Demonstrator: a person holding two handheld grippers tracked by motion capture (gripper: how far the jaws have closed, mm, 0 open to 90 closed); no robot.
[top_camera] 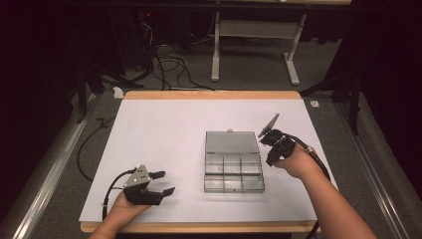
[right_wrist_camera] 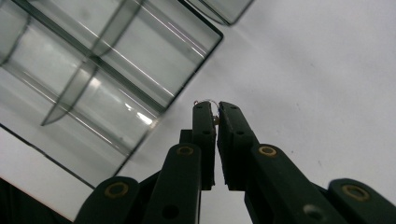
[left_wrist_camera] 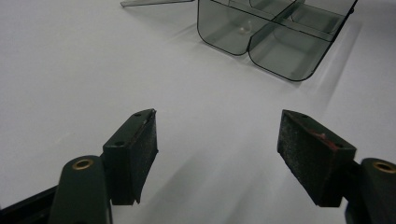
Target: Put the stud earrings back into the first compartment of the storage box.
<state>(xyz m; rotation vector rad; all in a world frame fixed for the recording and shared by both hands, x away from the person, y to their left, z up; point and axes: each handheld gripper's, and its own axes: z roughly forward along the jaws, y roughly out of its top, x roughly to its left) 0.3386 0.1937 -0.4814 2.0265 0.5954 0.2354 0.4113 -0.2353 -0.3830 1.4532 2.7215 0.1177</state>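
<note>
Right gripper view: small wire piece (right_wrist_camera: 211, 103) between nearly closed jaws.

Your table (top_camera: 149, 124) carries a white sheet with a wood edge at front and back. On it, an open clear compartment box (top_camera: 233, 172), lid flat behind. It lies ahead of your left fingers (left_wrist_camera: 135, 149), beside your right ones.
</note>
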